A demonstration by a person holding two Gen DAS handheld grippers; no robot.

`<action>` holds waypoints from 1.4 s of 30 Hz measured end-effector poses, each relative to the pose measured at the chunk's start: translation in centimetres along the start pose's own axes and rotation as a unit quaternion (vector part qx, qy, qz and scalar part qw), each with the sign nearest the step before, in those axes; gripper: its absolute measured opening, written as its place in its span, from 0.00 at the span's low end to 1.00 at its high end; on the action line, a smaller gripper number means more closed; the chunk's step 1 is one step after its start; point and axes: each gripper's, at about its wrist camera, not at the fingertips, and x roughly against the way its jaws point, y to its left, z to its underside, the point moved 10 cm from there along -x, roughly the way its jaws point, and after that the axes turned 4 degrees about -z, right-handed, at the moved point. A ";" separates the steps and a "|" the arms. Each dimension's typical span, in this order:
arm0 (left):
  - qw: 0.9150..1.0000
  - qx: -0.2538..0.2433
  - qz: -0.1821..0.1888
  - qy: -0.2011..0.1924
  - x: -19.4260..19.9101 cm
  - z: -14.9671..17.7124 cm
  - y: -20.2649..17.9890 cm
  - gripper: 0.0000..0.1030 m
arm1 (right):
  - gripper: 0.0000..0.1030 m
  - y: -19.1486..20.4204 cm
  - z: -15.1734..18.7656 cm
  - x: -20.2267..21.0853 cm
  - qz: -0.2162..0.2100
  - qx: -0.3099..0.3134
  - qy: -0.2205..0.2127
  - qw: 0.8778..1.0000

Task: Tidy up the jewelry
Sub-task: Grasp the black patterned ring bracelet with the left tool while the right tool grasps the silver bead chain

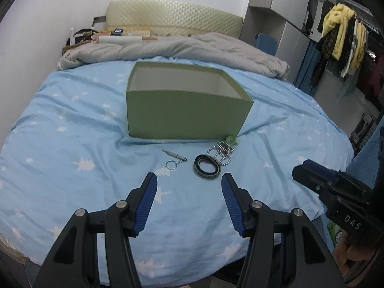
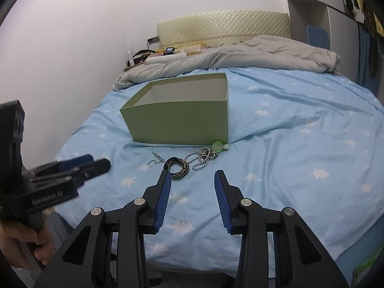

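Three pieces lie on the blue bed sheet (image 1: 60, 110) just in front of the open green box (image 1: 182, 117): a small key ring (image 1: 173, 161) to the left, a black patterned bangle (image 1: 207, 167) in the middle, and a bead chain (image 1: 223, 152) with a green pendant touching the box's near corner. The left gripper (image 1: 189, 187) hovers short of the bangle with its jaws wide and holding nothing; the right gripper (image 2: 193, 182) is likewise spread wide and empty, near the bangle. The step in hand appears to be the first pick. Recommended: take the bangle across its rim (it lies tilted on soft cloth), close slowly so the sheet is not pinched, then lift clear before crossing the box wall. The chain, being loose, is best gathered at its bunched part.
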 end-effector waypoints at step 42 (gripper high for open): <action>0.999 -0.013 0.029 0.041 -14.9 0.5 -3.5 0.25 | 0.26 -4.3 -0.3 -16.5 -0.005 0.031 0.071 0.997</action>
